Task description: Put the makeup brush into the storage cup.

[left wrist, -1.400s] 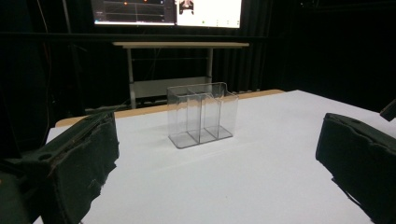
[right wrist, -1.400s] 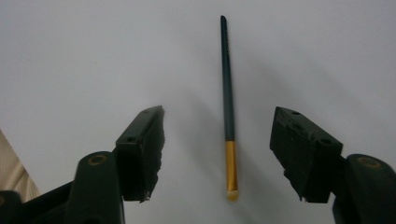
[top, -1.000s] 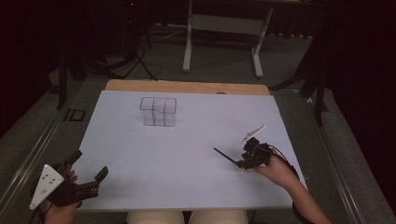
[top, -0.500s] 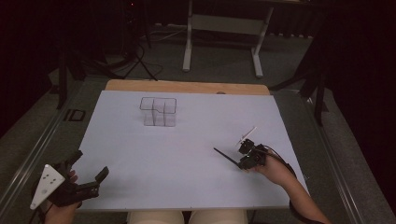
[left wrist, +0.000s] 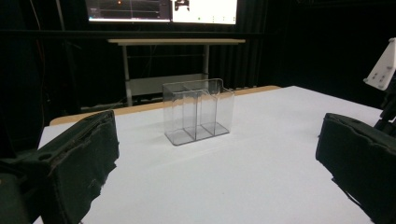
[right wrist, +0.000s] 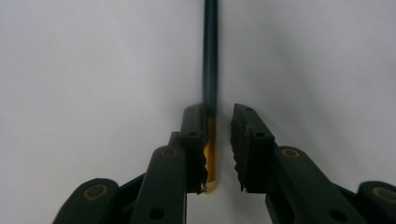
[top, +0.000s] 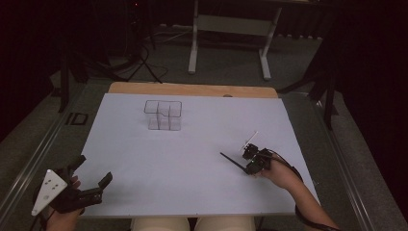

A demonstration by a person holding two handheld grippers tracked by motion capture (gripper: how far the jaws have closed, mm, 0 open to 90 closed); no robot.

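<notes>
Right tongs [top: 250,161] tilted lower, close view shows gap beside black stick [right wrist: 210,56]

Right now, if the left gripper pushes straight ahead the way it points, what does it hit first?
Probably the clear divided container, centred between the open left gripper jaws. Only bare white table lies before it, though the distance is hard to judge.

Organizer [top: 163,115] far on sheet [top: 192,144]; stick [top: 232,162] near right.
</notes>
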